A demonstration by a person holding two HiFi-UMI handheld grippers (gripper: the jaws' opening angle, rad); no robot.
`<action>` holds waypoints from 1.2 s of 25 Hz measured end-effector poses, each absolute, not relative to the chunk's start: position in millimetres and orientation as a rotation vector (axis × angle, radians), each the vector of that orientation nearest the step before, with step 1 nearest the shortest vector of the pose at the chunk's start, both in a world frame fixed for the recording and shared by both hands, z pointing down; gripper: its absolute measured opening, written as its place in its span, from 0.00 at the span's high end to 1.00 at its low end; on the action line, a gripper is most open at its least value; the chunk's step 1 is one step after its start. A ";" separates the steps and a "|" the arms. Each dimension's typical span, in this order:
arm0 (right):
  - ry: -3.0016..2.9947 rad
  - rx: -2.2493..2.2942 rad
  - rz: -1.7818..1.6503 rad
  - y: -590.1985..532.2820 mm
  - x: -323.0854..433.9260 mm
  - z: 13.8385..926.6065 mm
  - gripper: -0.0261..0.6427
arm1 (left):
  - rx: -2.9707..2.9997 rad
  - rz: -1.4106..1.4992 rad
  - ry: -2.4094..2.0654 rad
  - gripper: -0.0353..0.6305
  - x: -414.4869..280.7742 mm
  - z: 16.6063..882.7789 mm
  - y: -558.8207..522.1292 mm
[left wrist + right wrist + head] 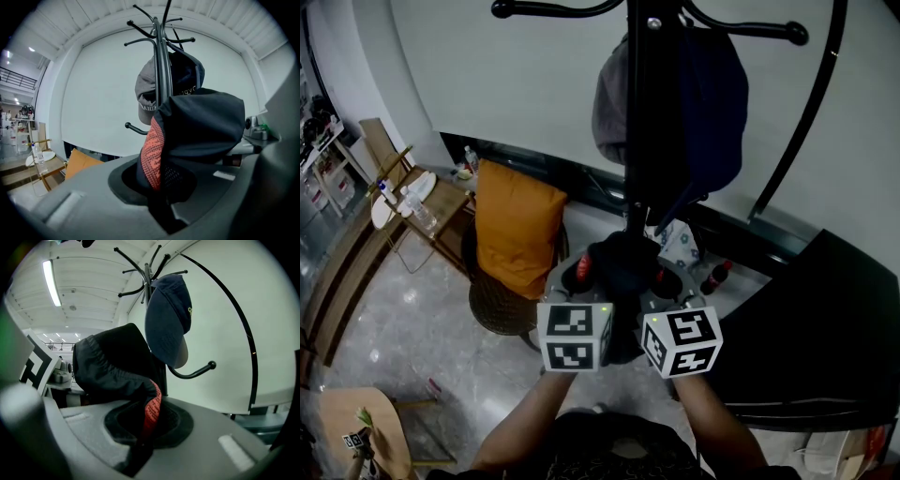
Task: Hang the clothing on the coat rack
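A black garment [623,262] with dark fabric folds is held between both grippers, just in front of the black coat rack [639,112]. My left gripper [581,274] is shut on its left side, my right gripper [667,281] on its right. In the left gripper view the garment [201,126] bulges above the left gripper [157,166], against an orange pad [152,152]. In the right gripper view the garment [112,362] rises from the right gripper [147,416]. A grey cap [607,103] and a navy cap [712,103] hang on the rack. A free lower hook [197,373] juts out.
An orange cushion [516,225] sits on a wicker chair [499,307] at the left. Beyond it is a wooden side table [441,202] with bottles. A black counter [825,328] fills the right. A cola bottle [717,277] stands near the rack's base. A round wooden table [356,422] is at the lower left.
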State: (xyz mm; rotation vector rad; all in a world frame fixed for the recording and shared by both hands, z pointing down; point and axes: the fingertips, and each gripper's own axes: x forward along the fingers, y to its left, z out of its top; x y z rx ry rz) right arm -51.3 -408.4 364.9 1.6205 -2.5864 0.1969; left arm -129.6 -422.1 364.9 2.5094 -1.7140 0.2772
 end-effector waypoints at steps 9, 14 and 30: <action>-2.565 1.626 0.220 -414.7 -49.5 375.1 0.92 | 2.498 0.292 -1.694 0.91 -129.2 376.6 -429.7; -2.557 1.627 0.228 -419.1 -50.2 378.9 0.92 | 2.497 0.301 -1.685 0.91 -129.8 379.5 -434.6; -2.543 1.629 0.270 -420.1 -56.5 397.0 0.92 | 2.513 0.341 -1.627 0.91 -129.7 399.5 -433.8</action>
